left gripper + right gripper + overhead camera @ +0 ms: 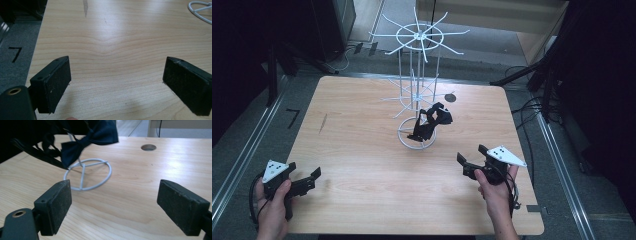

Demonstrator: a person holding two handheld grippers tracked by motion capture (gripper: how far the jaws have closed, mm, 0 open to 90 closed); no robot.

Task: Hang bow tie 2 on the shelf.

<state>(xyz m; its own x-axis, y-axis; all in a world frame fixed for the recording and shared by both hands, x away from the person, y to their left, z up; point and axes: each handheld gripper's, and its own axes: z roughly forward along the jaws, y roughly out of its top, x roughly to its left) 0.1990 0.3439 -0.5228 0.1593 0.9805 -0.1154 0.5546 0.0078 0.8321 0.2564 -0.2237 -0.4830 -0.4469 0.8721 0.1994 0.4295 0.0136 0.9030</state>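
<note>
A pale wooden table with rounded corners and a round cable hole stands on grey floor, with dark equipment and cables around it. At the table's middle rises a white wire rack on a ring base, and black bow ties hang on its low hooks, just above the ring. The right gripper hovers over the near right part of the table, jaws apart and empty, with the bow ties ahead of it and near. The left gripper sits at the near left corner, jaws likewise spread, well apart from the rack.
</note>
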